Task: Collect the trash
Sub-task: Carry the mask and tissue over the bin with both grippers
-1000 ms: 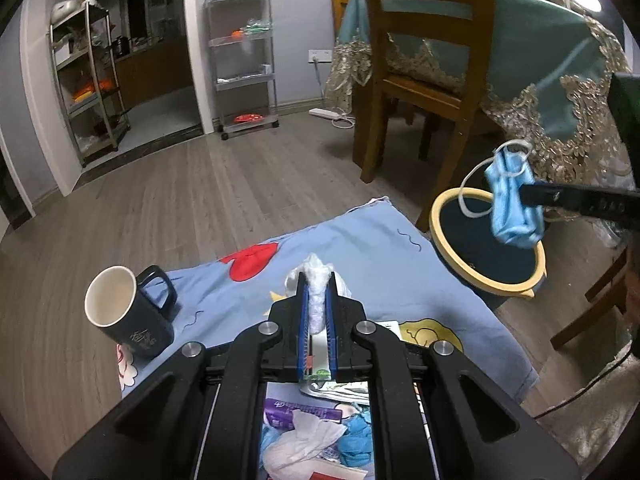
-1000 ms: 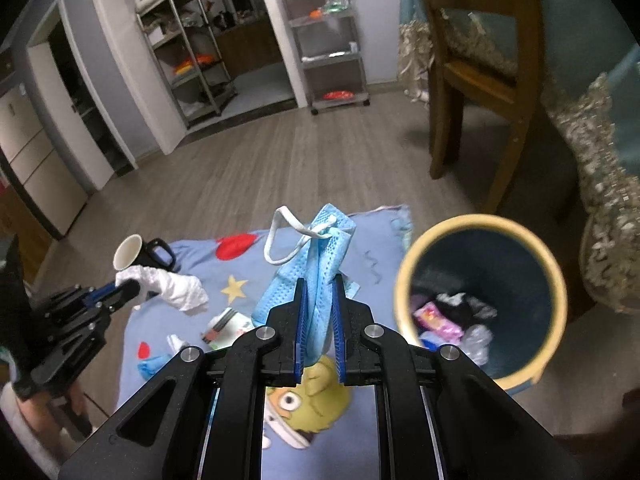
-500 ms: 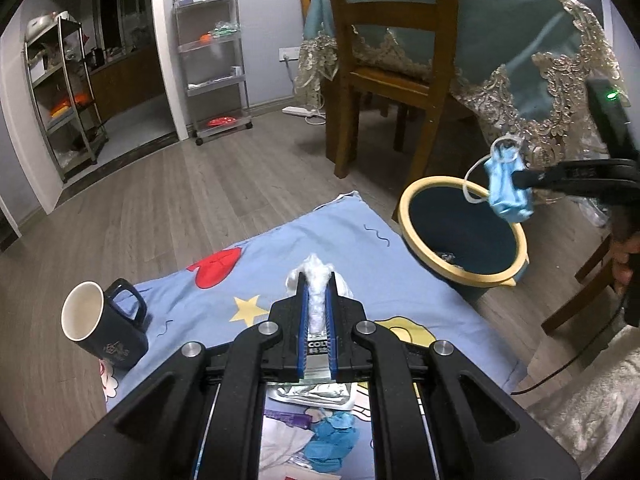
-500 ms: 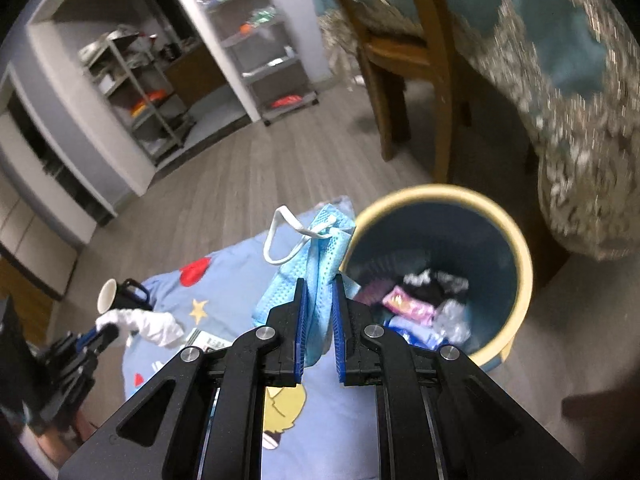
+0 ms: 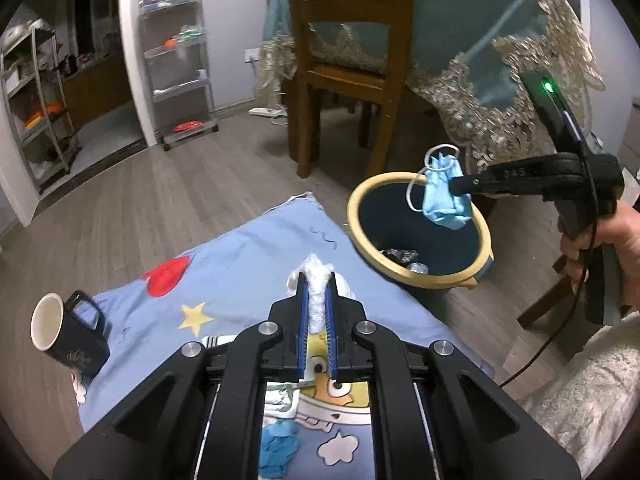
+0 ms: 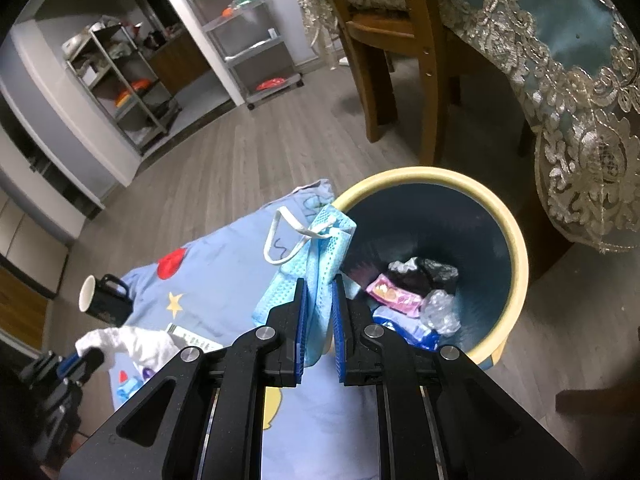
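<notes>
Grey wood-plank floor [image 5: 152, 200], light-blue cartoon-print blanket [image 5: 240, 264] spread on it. Right gripper [image 6: 319, 292] pinching a pale-blue pleated face mask [image 6: 320, 264], long axis hanging down, above the yellow-rimmed dark-blue round trash bin [image 6: 516, 248] holding wrappers. Left gripper [image 5: 316, 300] clamped on white crumpled tissue [image 5: 317, 276].

A grey wood floor [image 5: 168, 184] is seen, with a wooden chair [image 5: 344, 60] pushed against a table draped in a teal lace-edged cloth [image 5: 480, 60]. Metal shelves [image 5: 180, 68] are set by pale walls.
</notes>
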The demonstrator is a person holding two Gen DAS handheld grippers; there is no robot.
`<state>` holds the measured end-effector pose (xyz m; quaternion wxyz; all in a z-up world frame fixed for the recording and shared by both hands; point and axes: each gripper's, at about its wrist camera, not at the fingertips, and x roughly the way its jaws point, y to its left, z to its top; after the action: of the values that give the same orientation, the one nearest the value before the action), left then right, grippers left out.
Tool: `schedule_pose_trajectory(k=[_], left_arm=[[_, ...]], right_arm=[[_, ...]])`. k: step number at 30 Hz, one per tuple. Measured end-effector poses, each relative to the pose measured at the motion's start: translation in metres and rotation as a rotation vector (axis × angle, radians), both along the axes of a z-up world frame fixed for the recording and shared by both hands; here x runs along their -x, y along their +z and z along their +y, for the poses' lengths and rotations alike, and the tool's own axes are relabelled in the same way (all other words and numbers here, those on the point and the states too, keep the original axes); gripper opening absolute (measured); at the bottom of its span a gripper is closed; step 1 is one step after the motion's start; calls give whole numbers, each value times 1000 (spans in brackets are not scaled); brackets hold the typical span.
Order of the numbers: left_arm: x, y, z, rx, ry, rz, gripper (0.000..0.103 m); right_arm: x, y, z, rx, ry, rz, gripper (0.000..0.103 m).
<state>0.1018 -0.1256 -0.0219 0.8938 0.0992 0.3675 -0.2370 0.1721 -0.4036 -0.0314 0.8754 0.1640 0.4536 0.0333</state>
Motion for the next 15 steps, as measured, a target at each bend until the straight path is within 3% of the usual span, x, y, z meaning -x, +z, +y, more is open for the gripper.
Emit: schedule_pose_trajectory(k=[15], left_arm=[[-12,-7,-92,-36,-140,8,7]], right_arm=[[1,-20,-60,-87,-147,34,13]])
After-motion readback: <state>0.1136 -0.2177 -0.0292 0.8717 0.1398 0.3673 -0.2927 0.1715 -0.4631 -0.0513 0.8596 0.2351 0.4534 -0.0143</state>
